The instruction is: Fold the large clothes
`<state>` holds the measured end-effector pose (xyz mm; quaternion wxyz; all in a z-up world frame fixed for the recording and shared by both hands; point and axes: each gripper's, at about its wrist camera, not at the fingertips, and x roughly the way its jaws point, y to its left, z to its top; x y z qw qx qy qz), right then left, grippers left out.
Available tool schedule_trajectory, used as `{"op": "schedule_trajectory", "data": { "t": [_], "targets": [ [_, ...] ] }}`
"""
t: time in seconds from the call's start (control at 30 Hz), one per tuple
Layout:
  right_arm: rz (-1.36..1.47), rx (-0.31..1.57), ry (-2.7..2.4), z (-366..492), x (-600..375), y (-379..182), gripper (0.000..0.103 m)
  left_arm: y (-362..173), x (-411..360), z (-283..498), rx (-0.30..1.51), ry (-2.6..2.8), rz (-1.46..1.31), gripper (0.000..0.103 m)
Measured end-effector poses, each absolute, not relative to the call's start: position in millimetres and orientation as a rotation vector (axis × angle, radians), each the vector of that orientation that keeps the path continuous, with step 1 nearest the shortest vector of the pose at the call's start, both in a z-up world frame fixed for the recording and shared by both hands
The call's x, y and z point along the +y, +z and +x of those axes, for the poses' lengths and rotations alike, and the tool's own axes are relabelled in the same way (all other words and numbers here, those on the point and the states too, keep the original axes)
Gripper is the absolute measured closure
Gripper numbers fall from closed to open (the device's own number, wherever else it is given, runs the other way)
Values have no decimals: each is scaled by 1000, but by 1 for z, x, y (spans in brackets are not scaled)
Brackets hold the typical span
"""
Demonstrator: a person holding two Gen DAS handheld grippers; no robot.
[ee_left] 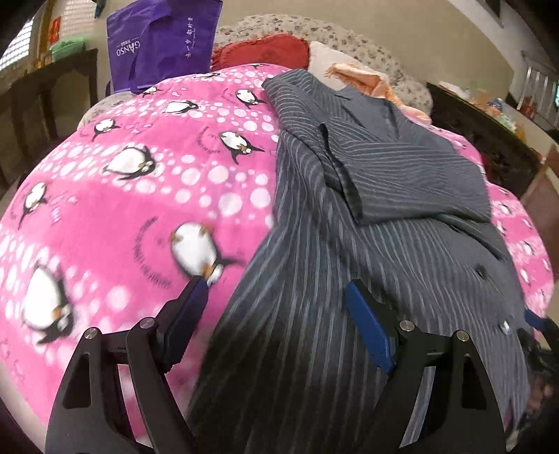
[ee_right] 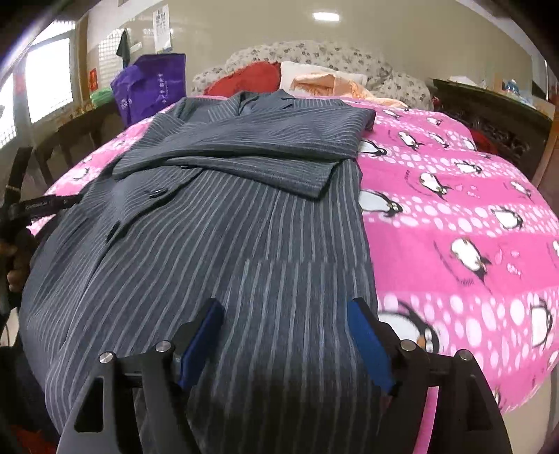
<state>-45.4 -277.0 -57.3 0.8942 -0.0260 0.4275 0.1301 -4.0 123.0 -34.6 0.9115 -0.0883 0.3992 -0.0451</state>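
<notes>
Right gripper [ee_right: 284,340]: jaws apart, nothing clamped, poised above the near hem of the striped jacket [ee_right: 223,223]. Left gripper [ee_left: 276,316]: jaws wide apart too, gripping nothing, straddling the jacket's left edge, one blue pad over the pink penguin blanket [ee_left: 139,181], the other over striped cloth.

Jacket spread lengthwise on the bed, collar at the far end, hem near; both sleeves [ee_right: 244,139] already laid across the chest, buttons showing along the front.

Probably a lined suit weave: soft and limp but heavier than a shirt, some body at shoulders and collar, lining likely slippery between layers. Best taken at the two near hem corners, pinching all layers together, then carried toward the collar; a one-layer pinch risks the front panel sliding off. Fleecy blanket underneath likely to drag and bunch with it.

Writing: purple bag [ee_left: 164,38] at the far left, white letters reading "GANSO", upside down in the left view; smaller characters beside it illegible. Paper sheet [ee_right: 161,28] on the far wall, unreadable.
</notes>
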Motion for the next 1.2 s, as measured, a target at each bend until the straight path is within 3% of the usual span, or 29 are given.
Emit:
{"op": "schedule_trajectory", "data": {
  "t": [0.13,0.3,0.4,0.63,0.67,0.73,0.77,0.83,0.87,1.07,1.2],
  "targets": [
    [-39,936,335,-52,-291,-47,30,-28,146,-32,833,-113,-137,21],
    [-38,827,336,-75,-319,-29,30,-41,155,-60,859,-231,6,21],
    [7,850,356,-77,-331,-41,30,-44,149,-68,873,-337,22,11],
    [106,840,467,-84,-335,-56,30,-38,138,-54,906,-497,-23,11],
    [111,837,480,-85,-335,-55,30,-37,135,-49,910,-508,-23,13],
    [123,828,527,-88,-334,-52,30,-33,129,-47,921,-542,-17,35],
    [120,823,543,-90,-333,-51,30,-31,126,-48,922,-555,-12,40],
    [136,815,594,-93,-333,-48,30,-25,122,-53,901,-585,3,66],
    [143,812,601,-94,-334,-47,30,-22,122,-56,892,-594,4,66],
    [215,864,504,-75,-353,-62,32,-33,130,-46,918,-517,26,64],
    [295,883,755,-86,-343,-61,32,-33,126,-49,921,-594,-22,41]
  ]
}}
